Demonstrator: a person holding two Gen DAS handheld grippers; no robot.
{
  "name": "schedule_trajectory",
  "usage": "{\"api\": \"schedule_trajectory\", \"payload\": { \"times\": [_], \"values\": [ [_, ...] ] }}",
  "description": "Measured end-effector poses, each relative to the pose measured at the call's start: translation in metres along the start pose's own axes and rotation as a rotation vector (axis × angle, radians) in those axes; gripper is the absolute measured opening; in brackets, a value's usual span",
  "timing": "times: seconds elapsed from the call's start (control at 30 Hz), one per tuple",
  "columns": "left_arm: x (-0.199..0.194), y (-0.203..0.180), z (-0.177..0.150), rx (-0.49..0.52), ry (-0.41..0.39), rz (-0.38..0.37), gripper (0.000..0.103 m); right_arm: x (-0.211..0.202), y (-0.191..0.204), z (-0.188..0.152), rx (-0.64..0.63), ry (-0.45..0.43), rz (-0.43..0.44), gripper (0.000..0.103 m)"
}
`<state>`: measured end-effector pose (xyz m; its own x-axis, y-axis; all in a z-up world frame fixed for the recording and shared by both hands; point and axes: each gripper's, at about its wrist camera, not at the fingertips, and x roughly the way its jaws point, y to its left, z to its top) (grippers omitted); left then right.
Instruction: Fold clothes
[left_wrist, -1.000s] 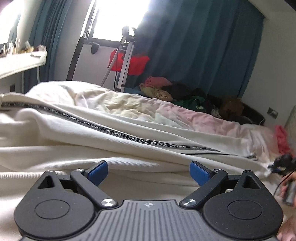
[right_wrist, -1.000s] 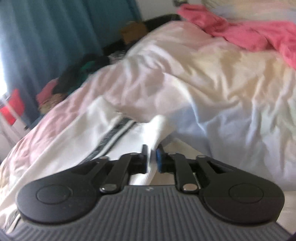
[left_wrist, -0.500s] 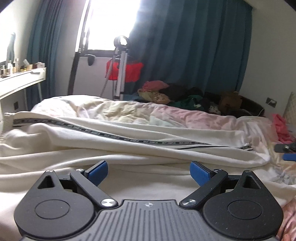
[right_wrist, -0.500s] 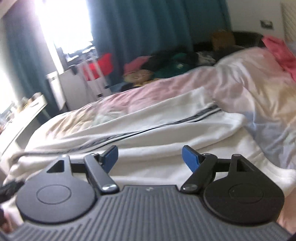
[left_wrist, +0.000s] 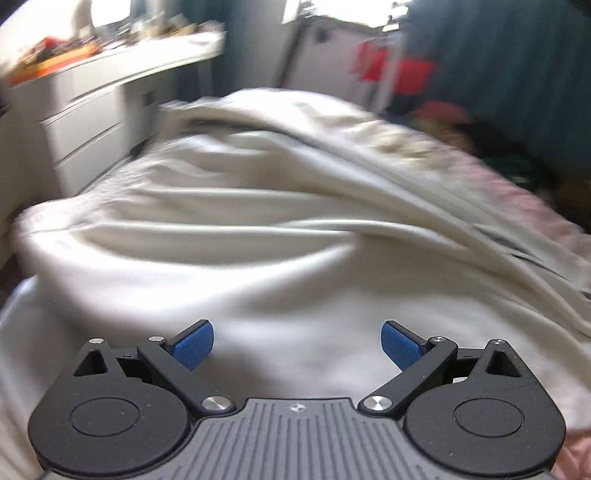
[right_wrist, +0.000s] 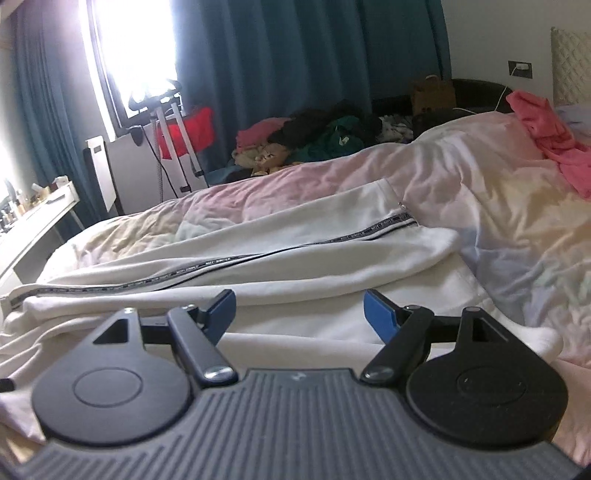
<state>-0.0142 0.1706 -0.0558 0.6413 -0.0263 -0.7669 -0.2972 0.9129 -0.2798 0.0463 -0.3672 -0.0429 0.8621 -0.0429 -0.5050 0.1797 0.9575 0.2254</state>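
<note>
White trousers (right_wrist: 295, 251) lie lengthwise along the bed (right_wrist: 498, 192), doubled leg over leg, so we hold left tongs (left_wrist: 297, 343) and right tongs (right_wrist: 299, 312) spread and empty above the near edge.

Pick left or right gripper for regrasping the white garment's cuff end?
Right, probably. The right gripper is open, steady, and views the white garment cuff end sharply. The left gripper is open but motion-blurred.

grippers: 2 (left_wrist: 297, 345) (right_wrist: 299, 314); white garment: 1 (right_wrist: 295, 251); pink garment: 1 (right_wrist: 546, 136); clothes pile: 1, contents uncountable (right_wrist: 325, 140)
</note>
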Motion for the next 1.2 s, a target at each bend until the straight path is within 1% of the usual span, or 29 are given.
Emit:
{"api": "schedule_trajectory", "payload": {
  "times": [0.2, 0.3, 0.37, 0.4, 0.43, 0.5, 0.57, 0.63, 0.7, 0.77, 0.83, 0.93, 0.97, 1.03, 1.13, 1.2],
  "values": [
    [-0.001, 0.085, 0.033, -0.290, 0.124, 0.144, 0.099, 0.002, 0.001, -0.002, -0.013, 0.004, -0.018, 0.078],
    [0.010, 0.117, 0.041, -0.438, 0.151, 0.142, 0.098, 0.001, 0.001, -0.002, -0.011, 0.002, -0.027, 0.078],
    [0.015, 0.128, 0.045, -0.485, 0.136, 0.133, 0.096, 0.001, -0.002, -0.002, 0.004, 0.005, -0.028, 0.078],
    [0.016, 0.131, 0.048, -0.475, 0.117, 0.135, 0.096, 0.001, -0.004, -0.002, 0.016, 0.006, -0.029, 0.078],
    [0.016, 0.130, 0.050, -0.443, 0.087, 0.137, 0.095, 0.001, -0.006, -0.002, 0.027, 0.007, -0.030, 0.078],
    [0.012, 0.129, 0.053, -0.391, 0.026, 0.128, 0.090, 0.001, -0.012, -0.002, 0.064, 0.006, -0.031, 0.078],
    [0.006, 0.134, 0.053, -0.420, -0.013, 0.060, 0.089, 0.000, -0.020, -0.001, 0.110, 0.001, -0.027, 0.078],
    [0.000, 0.142, 0.051, -0.470, -0.046, 0.000, 0.088, -0.001, -0.027, -0.001, 0.158, -0.005, -0.028, 0.078],
    [-0.004, 0.149, 0.050, -0.518, -0.065, -0.035, 0.084, -0.002, -0.037, -0.001, 0.211, -0.015, -0.040, 0.078],
    [-0.003, 0.153, 0.048, -0.562, -0.071, -0.051, 0.084, -0.003, -0.048, -0.002, 0.273, -0.024, -0.056, 0.078],
    [-0.005, 0.157, 0.045, -0.588, -0.064, -0.048, 0.084, -0.002, -0.064, -0.003, 0.353, -0.030, -0.090, 0.078],
    [0.004, 0.160, 0.042, -0.615, -0.023, -0.036, 0.080, 0.002, -0.092, -0.007, 0.489, -0.023, -0.146, 0.078],
    [0.006, 0.160, 0.040, -0.614, -0.013, -0.037, 0.080, 0.002, -0.102, -0.010, 0.545, -0.019, -0.170, 0.078],
    [0.007, 0.160, 0.038, -0.598, -0.005, -0.042, 0.083, -0.002, -0.121, -0.019, 0.669, -0.026, -0.215, 0.081],
    [0.006, 0.150, 0.037, -0.544, 0.012, -0.054, 0.083, -0.011, -0.144, -0.036, 0.825, -0.054, -0.254, 0.080],
    [0.009, 0.144, 0.038, -0.508, 0.020, -0.059, 0.084, -0.013, -0.157, -0.049, 0.928, -0.053, -0.297, 0.080]
  ]
}}
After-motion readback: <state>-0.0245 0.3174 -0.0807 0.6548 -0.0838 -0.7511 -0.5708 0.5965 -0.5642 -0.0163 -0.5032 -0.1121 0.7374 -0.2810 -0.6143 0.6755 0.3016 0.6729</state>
